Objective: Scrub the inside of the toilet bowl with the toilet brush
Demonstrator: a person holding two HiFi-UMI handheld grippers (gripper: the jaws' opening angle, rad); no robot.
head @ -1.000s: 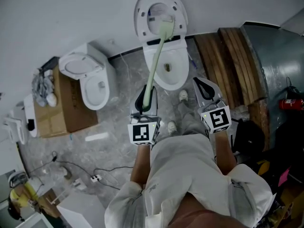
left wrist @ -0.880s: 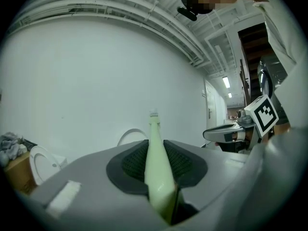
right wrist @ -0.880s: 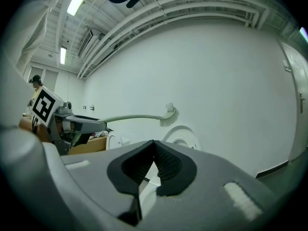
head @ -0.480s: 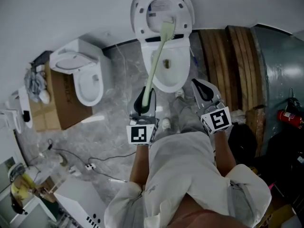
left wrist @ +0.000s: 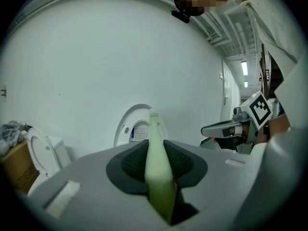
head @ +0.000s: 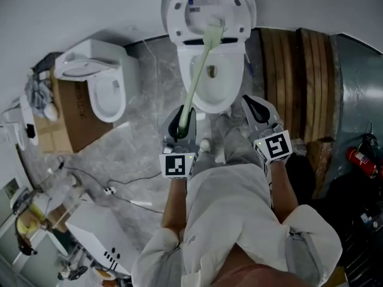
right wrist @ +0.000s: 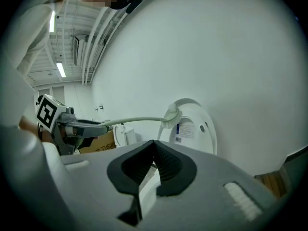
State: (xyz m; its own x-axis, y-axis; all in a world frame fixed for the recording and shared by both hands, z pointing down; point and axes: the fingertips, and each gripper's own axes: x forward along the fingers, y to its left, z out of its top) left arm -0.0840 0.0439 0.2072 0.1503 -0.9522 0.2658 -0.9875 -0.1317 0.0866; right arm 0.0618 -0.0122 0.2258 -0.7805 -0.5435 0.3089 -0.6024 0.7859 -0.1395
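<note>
A white toilet stands against the wall with its lid [head: 209, 5] raised and its bowl [head: 222, 91] open. My left gripper [head: 181, 117] is shut on the handle of the pale green toilet brush [head: 194, 79]. The handle reaches out over the bowl, and the brush head [head: 213, 26] is up in front of the raised lid, not down in the bowl. In the left gripper view the handle [left wrist: 156, 167] runs between the jaws toward the lid [left wrist: 129, 129]. My right gripper [head: 257, 109] hovers at the bowl's right, shut on nothing; its view shows the brush [right wrist: 137, 121] and the lid [right wrist: 195, 126].
A second toilet [head: 105, 94] sits on the floor at the left beside a cardboard box [head: 66, 121]. Wooden planks [head: 299, 82] lean at the right, with a red fire extinguisher [head: 362, 160] further right. Cables [head: 108, 187] lie across the grey floor at the left.
The toilet has drifted slightly up and toward the middle of the head view, and the planks look more upright. The brush stays in my left gripper, head still before the lid.
</note>
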